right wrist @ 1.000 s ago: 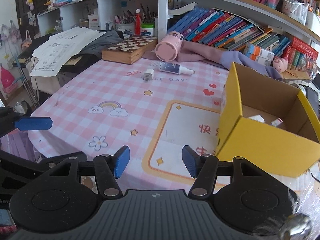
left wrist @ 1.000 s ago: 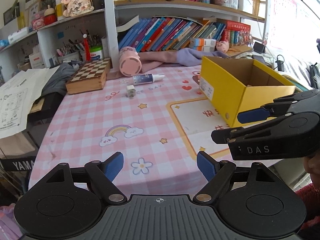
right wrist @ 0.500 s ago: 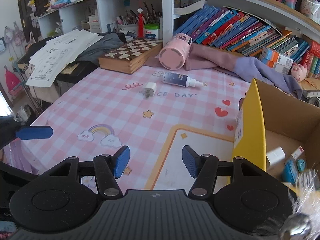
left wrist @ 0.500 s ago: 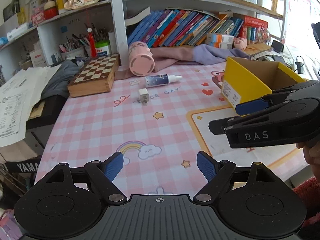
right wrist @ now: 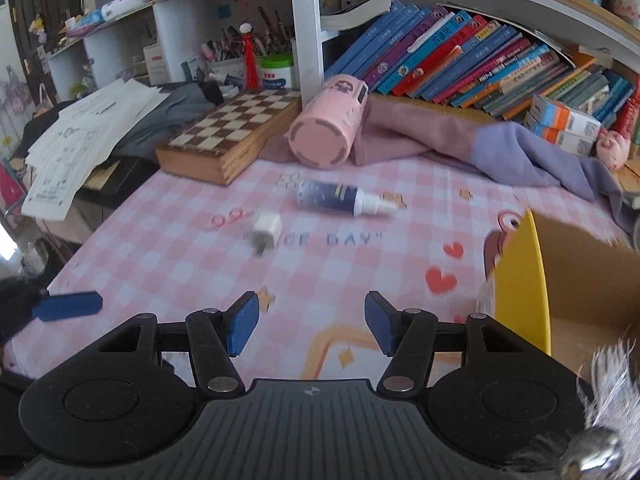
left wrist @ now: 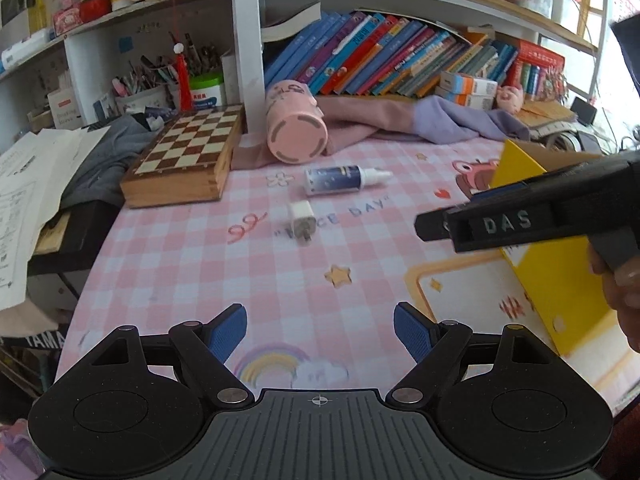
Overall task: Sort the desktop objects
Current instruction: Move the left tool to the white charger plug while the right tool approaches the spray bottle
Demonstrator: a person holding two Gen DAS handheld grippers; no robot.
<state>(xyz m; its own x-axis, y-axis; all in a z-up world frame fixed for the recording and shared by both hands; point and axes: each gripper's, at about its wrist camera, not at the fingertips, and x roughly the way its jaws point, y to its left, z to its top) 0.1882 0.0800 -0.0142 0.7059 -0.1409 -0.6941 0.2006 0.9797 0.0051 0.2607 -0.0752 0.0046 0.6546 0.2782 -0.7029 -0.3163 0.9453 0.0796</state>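
A white charger plug [left wrist: 301, 220] lies on the pink checked tablecloth, also in the right wrist view [right wrist: 266, 229]. Beyond it lies a dark blue spray bottle [left wrist: 340, 179] with a white nozzle [right wrist: 340, 199]. A pink cup [left wrist: 296, 129] lies on its side behind [right wrist: 330, 134]. A yellow cardboard box [left wrist: 560, 280] stands at the right [right wrist: 568, 280]. My left gripper [left wrist: 320, 330] is open and empty above the cloth. My right gripper [right wrist: 306, 328] is open and empty, and crosses the left wrist view in front of the box.
A wooden chessboard box [left wrist: 188, 160] sits at the back left [right wrist: 236, 136]. Pink and purple cloth [right wrist: 460, 140] lies along the back under a shelf of books [left wrist: 400, 60]. Papers [right wrist: 88, 132] overhang the left edge.
Both grippers have moved forward over the table toward the plug and bottle, which look larger and nearer. The box has slid to the right edge of both views. Both stay open.
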